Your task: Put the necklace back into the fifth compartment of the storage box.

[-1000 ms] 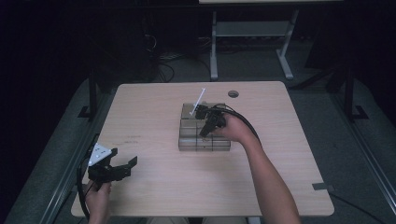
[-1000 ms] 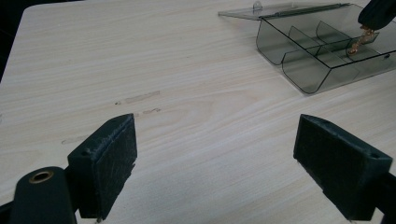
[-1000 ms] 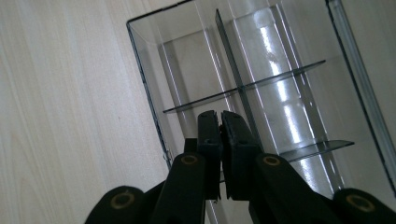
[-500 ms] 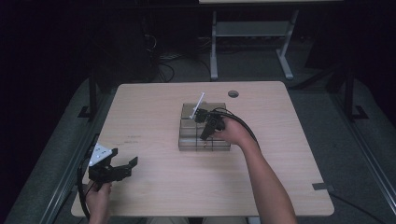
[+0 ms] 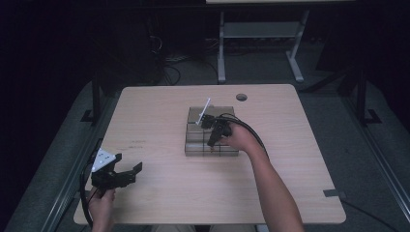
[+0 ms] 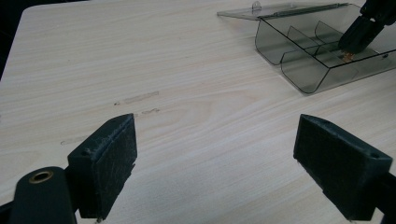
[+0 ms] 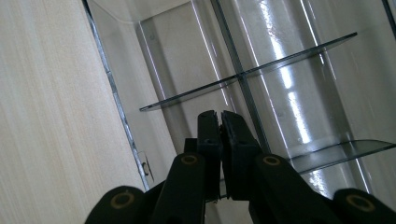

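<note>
The right claw (image 5: 213, 140) dips into a clear smoky plastic organizer box (image 5: 211, 145) near the middle of the bench (image 5: 154, 121), its lid (image 6: 261, 10) thrown open flat behind. Its two jaws are pressed together, and in the left gripper view a tiny orange-brown bit (image 6: 348, 56) shows right at their tips, too small to name. It looks like the placing step: the tips hang over a front compartment beside the dividers (image 7: 243, 77). Next, I'd judge, the jaws need to part low inside that cell so the bit drops there and not over a wall. The left claw (image 5: 126, 176) waits spread wide and empty over bare wood near the bench's front left corner, well apart from the box.
</note>
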`<state>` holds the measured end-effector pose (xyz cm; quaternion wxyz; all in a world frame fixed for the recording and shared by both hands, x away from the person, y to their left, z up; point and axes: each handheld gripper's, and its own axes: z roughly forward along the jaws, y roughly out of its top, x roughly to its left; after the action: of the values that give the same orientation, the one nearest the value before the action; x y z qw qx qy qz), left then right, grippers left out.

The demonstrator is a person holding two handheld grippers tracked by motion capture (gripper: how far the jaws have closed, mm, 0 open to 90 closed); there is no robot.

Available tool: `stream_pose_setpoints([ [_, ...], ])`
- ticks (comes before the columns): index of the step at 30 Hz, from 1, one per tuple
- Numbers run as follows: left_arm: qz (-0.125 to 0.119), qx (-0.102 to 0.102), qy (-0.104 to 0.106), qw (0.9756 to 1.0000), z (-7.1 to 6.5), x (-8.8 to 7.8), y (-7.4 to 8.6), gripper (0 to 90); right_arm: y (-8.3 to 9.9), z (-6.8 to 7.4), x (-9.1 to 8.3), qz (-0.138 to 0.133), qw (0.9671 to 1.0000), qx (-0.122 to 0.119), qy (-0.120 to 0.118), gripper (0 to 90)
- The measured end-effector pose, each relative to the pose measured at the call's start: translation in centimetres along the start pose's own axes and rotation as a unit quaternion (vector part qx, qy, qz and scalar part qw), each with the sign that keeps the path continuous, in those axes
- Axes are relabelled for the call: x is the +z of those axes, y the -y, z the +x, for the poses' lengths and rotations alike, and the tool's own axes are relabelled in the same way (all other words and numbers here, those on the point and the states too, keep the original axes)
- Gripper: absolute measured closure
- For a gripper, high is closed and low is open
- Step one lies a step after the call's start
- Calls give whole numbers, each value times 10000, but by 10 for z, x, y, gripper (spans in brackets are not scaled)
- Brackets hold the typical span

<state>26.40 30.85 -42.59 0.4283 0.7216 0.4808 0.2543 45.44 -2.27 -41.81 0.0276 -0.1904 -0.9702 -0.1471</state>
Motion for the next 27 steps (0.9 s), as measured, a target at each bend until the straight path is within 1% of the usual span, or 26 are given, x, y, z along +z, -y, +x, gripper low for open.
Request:
stream_pose_setpoints([
  [5, 13, 8, -2, 10000, 0, 0, 0, 130, -1, 0, 3, 42, 10000, 7, -11, 861],
  [11, 10, 4, -5, 10000, 0, 0, 0, 130, 1, 0, 5, 29, 10000, -3, -35, 860],
  [14, 6, 6, 1, 10000, 0, 0, 0, 130, 3, -1, 7, 23, 10000, 44, -47, 857],
  [15, 4, 7, 1, 10000, 0, 0, 0, 130, 4, -1, 7, 2, 10000, 50, -40, 829],
  [17, -3, -2, -1, 10000, 0, 0, 0, 130, 4, -2, 6, -39, 10000, 72, -20, 808],
  [22, 19, 4, 8, 10000, -1, 1, 0, 130, 7, -1, 0, -110, 9999, 84, -24, 799],
  [27, 36, 15, 10, 10000, -1, 0, 0, 130, 9, -1, -4, -113, 9999, 59, -9, 791],
])
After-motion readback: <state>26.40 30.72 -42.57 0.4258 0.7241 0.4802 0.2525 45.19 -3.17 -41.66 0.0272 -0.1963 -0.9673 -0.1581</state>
